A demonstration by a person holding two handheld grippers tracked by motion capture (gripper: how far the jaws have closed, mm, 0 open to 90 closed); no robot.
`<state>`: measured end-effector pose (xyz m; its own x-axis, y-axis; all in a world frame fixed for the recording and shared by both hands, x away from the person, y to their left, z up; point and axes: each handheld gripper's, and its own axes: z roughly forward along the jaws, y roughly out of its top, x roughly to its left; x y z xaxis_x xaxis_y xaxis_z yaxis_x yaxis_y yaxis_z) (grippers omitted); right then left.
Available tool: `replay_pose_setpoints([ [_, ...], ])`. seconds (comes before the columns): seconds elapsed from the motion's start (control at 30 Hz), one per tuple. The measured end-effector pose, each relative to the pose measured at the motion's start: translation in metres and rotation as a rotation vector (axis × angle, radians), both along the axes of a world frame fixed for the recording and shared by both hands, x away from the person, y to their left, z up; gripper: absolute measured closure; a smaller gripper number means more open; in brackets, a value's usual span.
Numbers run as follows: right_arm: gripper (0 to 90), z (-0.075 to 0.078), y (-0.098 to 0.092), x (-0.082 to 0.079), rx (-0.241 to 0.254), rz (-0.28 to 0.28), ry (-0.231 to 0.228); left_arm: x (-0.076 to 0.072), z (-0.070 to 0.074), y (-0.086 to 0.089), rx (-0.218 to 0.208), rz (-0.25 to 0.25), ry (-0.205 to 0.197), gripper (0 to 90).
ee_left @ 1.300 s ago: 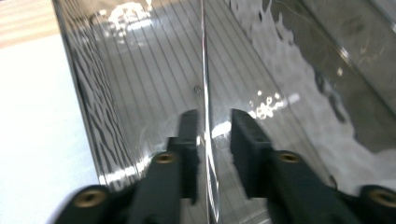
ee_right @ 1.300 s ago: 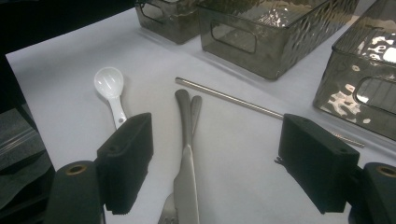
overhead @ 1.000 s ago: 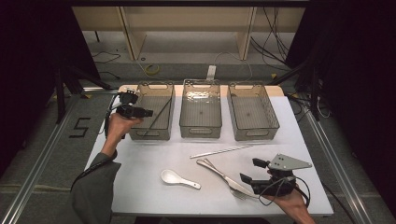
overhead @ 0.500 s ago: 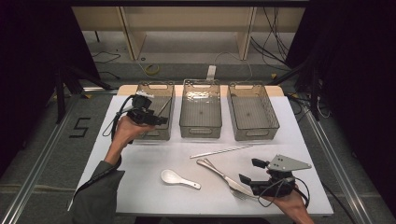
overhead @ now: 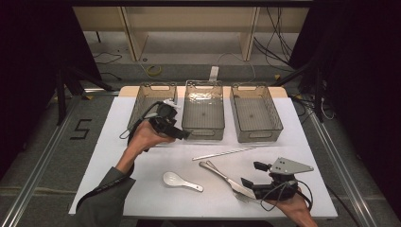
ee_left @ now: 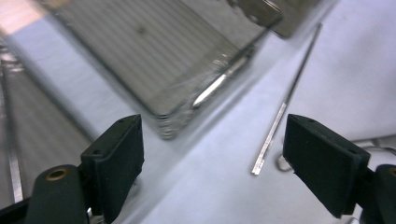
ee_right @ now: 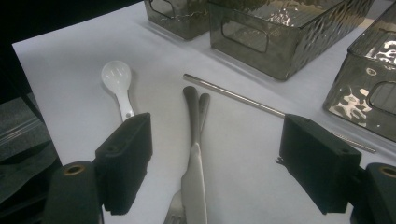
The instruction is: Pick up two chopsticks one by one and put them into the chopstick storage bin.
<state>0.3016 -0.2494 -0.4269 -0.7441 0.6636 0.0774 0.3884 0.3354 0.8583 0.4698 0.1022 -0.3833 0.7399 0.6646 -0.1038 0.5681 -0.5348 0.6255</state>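
Observation:
My left gripper [overhead: 178, 131] hovers over the table at the front of the left bin [overhead: 150, 94] and the middle bin [overhead: 203, 124]. Its jaws have just been opening and stand open with nothing between them [ee_left: 215, 163]. Ahead of it lie the middle bin's corner [ee_left: 163, 70] and a thin metal rod [ee_left: 285, 100]. My right gripper [overhead: 250, 175] rests open near the front right edge. Between its jaws [ee_right: 215, 172] lies a knife [ee_right: 196, 177] crossed over a fork [ee_right: 204, 101], neither one touched. A white spoon [ee_right: 117, 79] lies to their left.
Three smoky clear bins stand in a row at the back; the right bin [overhead: 255, 111] holds nothing that I can see. The rod [overhead: 231, 152], knife and fork [overhead: 222, 176] and spoon [overhead: 182, 181] lie on the white table sheet [overhead: 108, 161]. Dark floor surrounds the table.
The left hand has moved right from over the left bin's far side to its front right corner, and its jaws have widened. The right hand has stayed put.

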Motion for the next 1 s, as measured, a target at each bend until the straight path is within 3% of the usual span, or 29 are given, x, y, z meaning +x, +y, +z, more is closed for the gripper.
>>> replay_pose_setpoints([
  [0.23,26.4,0.000,0.000,0.000,0.009,0.001,0.002,-0.007,-0.017,-0.031,0.098,-0.097,0.049,20.5],
  [0.43,26.4,-0.001,0.001,0.001,-0.001,0.008,0.009,-0.004,-0.026,-0.047,0.154,-0.123,0.073,26.1],
  [0.8,26.5,-0.001,0.002,0.001,-0.011,0.014,0.012,0.002,-0.049,-0.070,0.226,-0.159,0.160,38.2],
  [1.0,26.6,-0.001,0.002,0.001,-0.015,0.017,0.010,0.002,-0.056,-0.086,0.273,-0.193,0.171,45.7],
])
